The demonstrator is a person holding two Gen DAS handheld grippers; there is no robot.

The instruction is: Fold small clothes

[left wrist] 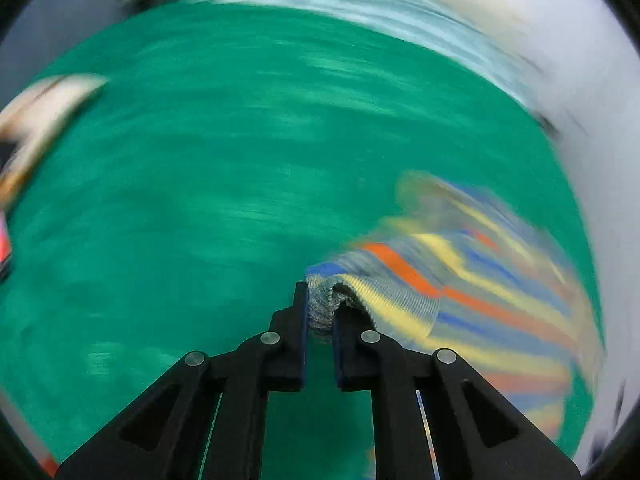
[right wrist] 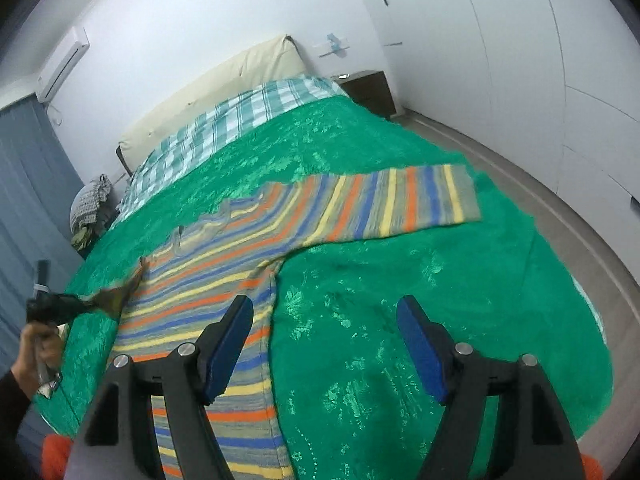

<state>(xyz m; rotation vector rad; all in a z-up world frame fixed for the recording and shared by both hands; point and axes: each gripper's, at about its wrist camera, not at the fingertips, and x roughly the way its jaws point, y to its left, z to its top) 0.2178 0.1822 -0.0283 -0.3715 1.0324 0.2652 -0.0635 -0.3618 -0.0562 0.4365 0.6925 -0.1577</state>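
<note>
My left gripper (left wrist: 319,312) is pinching a grey knitted edge of the striped sweater (right wrist: 224,280) — jaws clamped on it, cloth trailing off toward three o'clock, blurred. My right gripper (right wrist: 324,344) is hanging wide apart, holding nothing. The sweater is lying on the green bedspread (right wrist: 420,280) — one sleeve stretching toward one o'clock.

you're working in a home bedroom: a bed (right wrist: 360,152) under a green bedspread (right wrist: 420,320), a checked sheet (right wrist: 240,116) and cream headboard (right wrist: 224,80) at its head, an air conditioner (right wrist: 64,64) on the white wall, and a bedside table (right wrist: 370,88).
</note>
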